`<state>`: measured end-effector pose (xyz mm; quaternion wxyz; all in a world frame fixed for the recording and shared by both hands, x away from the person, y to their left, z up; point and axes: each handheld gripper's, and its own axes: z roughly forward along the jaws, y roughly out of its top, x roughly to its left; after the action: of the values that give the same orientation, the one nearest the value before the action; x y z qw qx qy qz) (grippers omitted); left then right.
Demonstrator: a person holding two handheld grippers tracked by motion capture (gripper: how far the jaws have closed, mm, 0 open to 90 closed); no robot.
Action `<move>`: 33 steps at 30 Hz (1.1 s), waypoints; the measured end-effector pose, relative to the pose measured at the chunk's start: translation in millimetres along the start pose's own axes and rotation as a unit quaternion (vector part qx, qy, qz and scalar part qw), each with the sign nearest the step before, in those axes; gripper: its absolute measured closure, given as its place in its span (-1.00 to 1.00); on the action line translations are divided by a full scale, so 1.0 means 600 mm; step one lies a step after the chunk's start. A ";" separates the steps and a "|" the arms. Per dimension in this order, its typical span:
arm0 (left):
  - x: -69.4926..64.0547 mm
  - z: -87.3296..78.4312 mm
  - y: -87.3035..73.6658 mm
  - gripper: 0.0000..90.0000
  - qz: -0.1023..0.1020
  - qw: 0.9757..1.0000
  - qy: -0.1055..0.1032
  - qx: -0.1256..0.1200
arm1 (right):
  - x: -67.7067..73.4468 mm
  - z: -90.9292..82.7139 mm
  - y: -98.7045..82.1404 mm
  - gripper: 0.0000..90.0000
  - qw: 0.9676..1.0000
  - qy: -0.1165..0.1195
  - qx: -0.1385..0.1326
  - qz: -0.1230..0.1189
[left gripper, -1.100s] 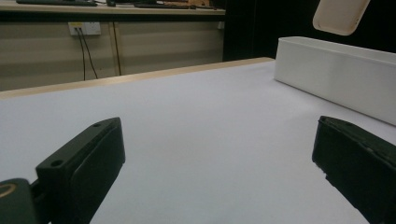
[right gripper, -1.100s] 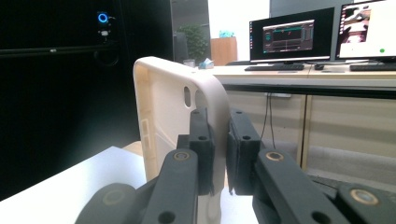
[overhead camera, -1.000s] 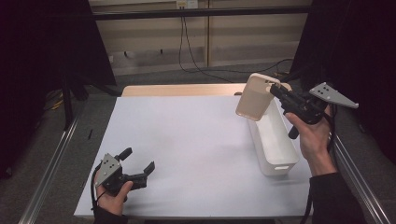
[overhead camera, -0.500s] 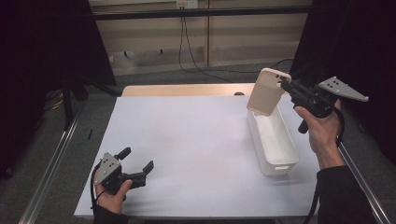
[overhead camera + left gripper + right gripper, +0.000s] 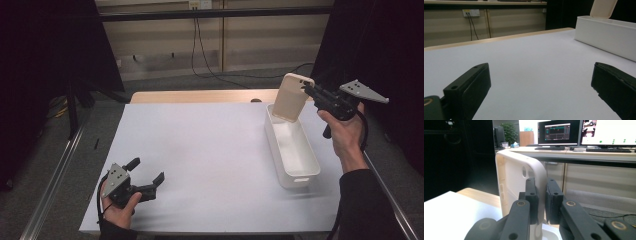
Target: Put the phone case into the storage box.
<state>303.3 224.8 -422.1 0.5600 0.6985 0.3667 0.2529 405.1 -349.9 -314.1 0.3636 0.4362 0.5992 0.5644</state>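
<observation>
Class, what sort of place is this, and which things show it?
Probably a lab or office workroom: computer monitors on a desk, a wall socket with cables, and a white-covered test table.

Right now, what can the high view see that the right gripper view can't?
High view alone: the left gripper, open, low over the table, and the whole white bin. Right gripper view alone: computer screens on a desk behind, and the inner side of the lid. Both: the right gripper shut on the beige lid's edge, holding it upright above the bin's far end.
</observation>
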 end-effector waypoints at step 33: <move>0.004 0.006 0.001 -0.95 0.003 1.000 0.003 0.003 | -0.036 0.051 -0.062 0.82 0.999 0.004 0.038 -0.013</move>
<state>307.7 224.6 -422.8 0.5562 0.7006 0.3667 0.2556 437.1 -358.4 -355.5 0.3516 0.4395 0.6272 0.5384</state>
